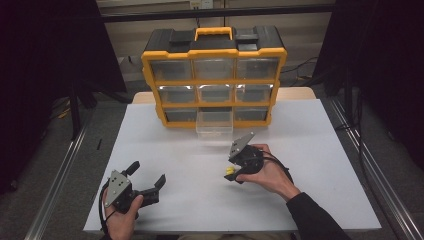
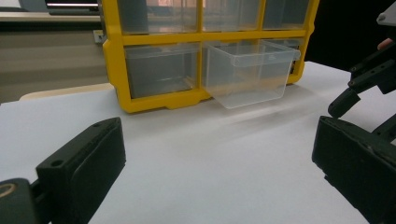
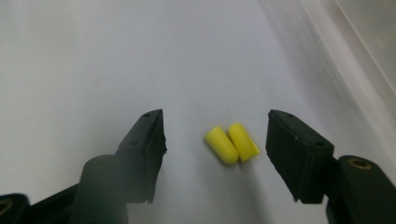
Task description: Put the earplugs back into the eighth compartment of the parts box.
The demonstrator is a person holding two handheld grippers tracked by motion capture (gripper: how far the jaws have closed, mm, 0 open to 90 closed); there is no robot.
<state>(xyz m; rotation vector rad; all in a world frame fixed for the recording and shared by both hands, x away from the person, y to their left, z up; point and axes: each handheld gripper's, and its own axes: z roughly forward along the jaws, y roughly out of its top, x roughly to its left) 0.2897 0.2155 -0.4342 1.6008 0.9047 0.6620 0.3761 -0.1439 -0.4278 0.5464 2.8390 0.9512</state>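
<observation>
Right gripper view: earplugs [image 3: 232, 143] between jaws (untouched)

No writing, label, brand, number or sign can be read anywhere: the yellow drawer cabinet [image 1: 214, 75], its clear drawers and the white worktop [image 1: 310, 150] all appear unmarked from these views.

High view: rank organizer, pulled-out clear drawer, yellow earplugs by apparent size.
1. Yellow and black organizer, largest by far.
2. Clear drawer, pulled out of the bottom row.
3. Yellow earplugs, a small speck under the right gripper, partly hidden.
</observation>
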